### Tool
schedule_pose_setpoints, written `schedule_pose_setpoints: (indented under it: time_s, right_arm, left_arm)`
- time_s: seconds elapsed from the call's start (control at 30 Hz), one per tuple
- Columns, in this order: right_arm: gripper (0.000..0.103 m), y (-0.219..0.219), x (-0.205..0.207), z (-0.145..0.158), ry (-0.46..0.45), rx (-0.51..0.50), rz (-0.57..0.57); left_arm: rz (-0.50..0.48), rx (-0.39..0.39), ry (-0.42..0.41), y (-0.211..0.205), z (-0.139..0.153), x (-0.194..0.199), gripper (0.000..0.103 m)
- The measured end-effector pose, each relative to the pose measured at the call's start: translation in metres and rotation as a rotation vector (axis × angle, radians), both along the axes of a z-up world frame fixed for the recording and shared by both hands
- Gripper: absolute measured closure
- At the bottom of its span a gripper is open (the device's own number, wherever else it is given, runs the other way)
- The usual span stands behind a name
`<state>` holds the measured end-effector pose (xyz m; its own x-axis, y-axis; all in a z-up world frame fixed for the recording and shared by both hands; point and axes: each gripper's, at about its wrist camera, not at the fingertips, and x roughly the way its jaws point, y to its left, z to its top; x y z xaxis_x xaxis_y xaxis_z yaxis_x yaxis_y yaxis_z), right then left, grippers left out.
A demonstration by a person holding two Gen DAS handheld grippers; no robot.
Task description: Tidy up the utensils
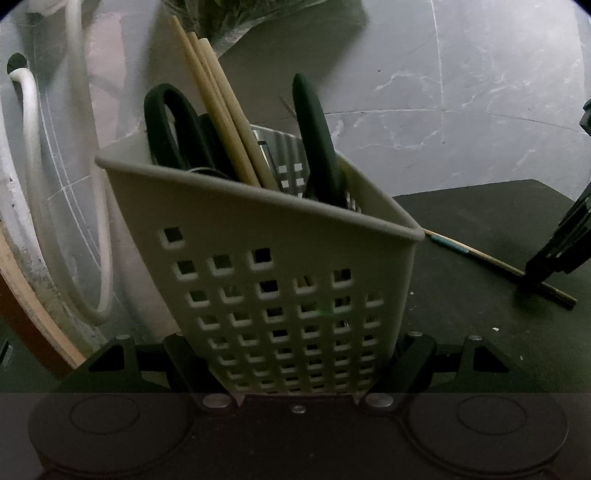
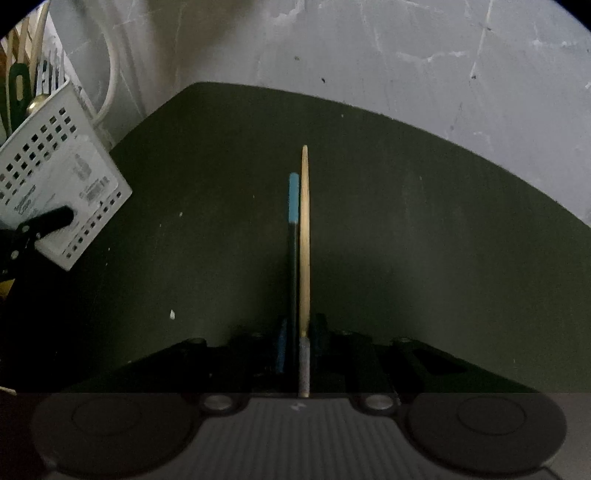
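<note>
A white perforated utensil caddy [image 1: 280, 280] stands tilted, and my left gripper [image 1: 299, 369] is shut on its lower sides. It holds black-handled scissors [image 1: 166, 125], several wooden chopsticks [image 1: 218, 107] and a dark green handle [image 1: 314, 136]. In the right wrist view two chopsticks lie side by side on the dark mat [image 2: 406, 221]: a wooden chopstick [image 2: 304, 229] and a dark chopstick with a blue tip [image 2: 293, 206]. My right gripper [image 2: 299, 332] straddles their near ends, its fingers close on either side without pressing. The left wrist view shows the right gripper [image 1: 535, 271] tip-down on those chopsticks [image 1: 480, 254].
The mat lies on a grey marbled floor [image 2: 369, 55]. White hoses [image 1: 29, 147] curve along the wall left of the caddy [image 2: 62, 177]. A wooden edge [image 1: 33, 314] runs at the lower left. A dark plastic bag [image 1: 236, 18] sits behind the caddy.
</note>
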<state>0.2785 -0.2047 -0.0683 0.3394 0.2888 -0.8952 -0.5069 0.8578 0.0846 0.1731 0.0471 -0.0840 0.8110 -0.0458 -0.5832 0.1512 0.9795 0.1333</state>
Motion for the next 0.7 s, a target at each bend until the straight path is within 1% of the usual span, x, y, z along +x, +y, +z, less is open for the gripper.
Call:
schedule_pose_setpoints:
  time_s: [0.03,0.07,0.1,0.17,0.27,0.33,0.43,0.5,0.53,0.63,0.67,0.7]
  right_arm:
    - [0.071,0.0,0.0,0.001,0.004,-0.002,0.005]
    - [0.066,0.0,0.0,0.002,0.003,-0.003,0.01]
    - [0.065,0.0,0.001,0.003,0.001,-0.005,0.015]
    - [0.057,0.003,0.004,0.005,-0.008,-0.01,0.026]
    - [0.051,0.013,0.017,0.007,-0.025,-0.015,0.05]
    - [0.049,0.022,0.029,0.006,-0.028,-0.025,0.068]
    - [0.049,0.034,0.044,0.003,-0.015,-0.05,0.087]
    - [0.05,0.04,0.052,0.0,0.001,-0.084,0.082]
    - [0.052,0.042,0.054,0.0,0.008,-0.085,0.078]
    - [0.053,0.049,0.063,0.0,0.032,-0.099,0.072]
    - [0.058,0.05,0.066,0.0,0.044,-0.094,0.068]
    - [0.061,0.051,0.069,0.0,0.057,-0.086,0.059]
  left_arm:
    - [-0.002,0.0,0.0,0.002,0.001,0.0,0.023]
    - [-0.005,0.002,0.0,0.002,0.0,0.0,0.023]
    - [-0.006,0.004,0.0,0.002,0.001,0.0,0.023]
    - [-0.007,0.007,0.0,0.002,0.001,0.001,0.023]
    - [-0.008,0.009,0.001,0.0,0.002,0.001,0.023]
    - [-0.007,0.012,0.001,-0.001,0.002,0.001,0.023]
    - [-0.005,0.007,0.0,-0.002,0.002,0.0,0.023]
    - [-0.004,0.007,-0.003,-0.003,0.002,0.0,0.023]
    - [-0.003,0.008,-0.004,-0.003,0.002,0.0,0.023]
    - [0.002,0.005,-0.006,-0.003,0.001,-0.001,0.023]
    - [0.002,0.005,-0.007,-0.003,0.001,-0.002,0.023]
    - [0.003,0.005,-0.007,-0.003,0.001,-0.002,0.023]
